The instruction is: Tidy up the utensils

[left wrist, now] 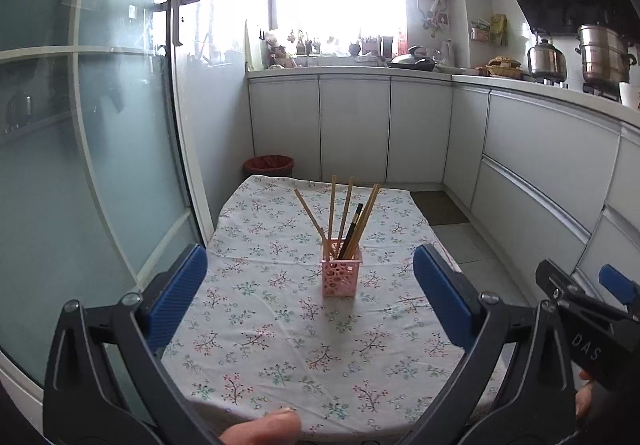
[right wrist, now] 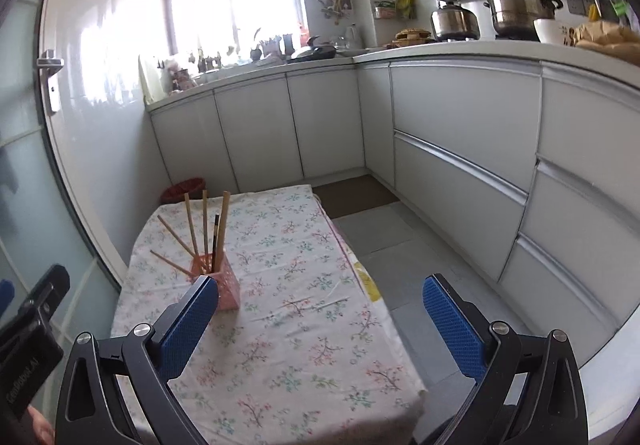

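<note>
A pink perforated holder point(left wrist: 341, 274) stands upright near the middle of the floral tablecloth point(left wrist: 280, 345). Several wooden chopsticks point(left wrist: 332, 211) and one dark one lean in it. My left gripper point(left wrist: 310, 285) is open and empty, held back from the holder, which shows between its blue pads. My right gripper point(right wrist: 320, 317) is open and empty. In the right wrist view the holder point(right wrist: 224, 283) sits just behind the left pad point(right wrist: 188, 329), chopsticks point(right wrist: 205, 223) fanned upward. The right gripper also shows in the left wrist view point(left wrist: 580, 301) at the right edge.
White kitchen cabinets point(right wrist: 460, 165) run along the back and right. A red bin point(left wrist: 269, 166) stands behind the table. A glass door point(left wrist: 100, 145) is at the left. Grey floor tiles point(right wrist: 380, 237) and a brown mat lie right of the table.
</note>
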Tool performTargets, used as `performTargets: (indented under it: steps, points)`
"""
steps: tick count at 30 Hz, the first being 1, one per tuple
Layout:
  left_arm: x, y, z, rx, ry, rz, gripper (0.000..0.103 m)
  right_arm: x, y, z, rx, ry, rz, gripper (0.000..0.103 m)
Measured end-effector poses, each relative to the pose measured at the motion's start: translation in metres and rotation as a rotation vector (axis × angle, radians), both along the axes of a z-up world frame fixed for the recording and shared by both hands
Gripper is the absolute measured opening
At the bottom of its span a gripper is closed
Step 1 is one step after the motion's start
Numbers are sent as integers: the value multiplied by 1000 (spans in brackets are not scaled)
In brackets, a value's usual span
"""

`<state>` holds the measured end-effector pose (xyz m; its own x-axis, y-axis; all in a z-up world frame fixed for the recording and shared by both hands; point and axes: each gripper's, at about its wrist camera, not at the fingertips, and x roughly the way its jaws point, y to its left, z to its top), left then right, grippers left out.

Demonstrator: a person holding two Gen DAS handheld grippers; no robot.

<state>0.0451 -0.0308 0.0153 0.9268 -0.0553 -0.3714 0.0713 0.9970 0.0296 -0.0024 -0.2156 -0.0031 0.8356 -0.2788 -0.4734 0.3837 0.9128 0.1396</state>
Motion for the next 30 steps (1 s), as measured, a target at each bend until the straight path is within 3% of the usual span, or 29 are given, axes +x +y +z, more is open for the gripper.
performTargets:
  steps: [5, 30]
  points:
    - [-1, 2, 5, -44, 23, -9, 102, -13, 0, 10, -17, -14, -1, 103]
    - [-5, 2, 0, -38, 72, 5, 102, -8, 6, 9, -39, -9, 20, 103]
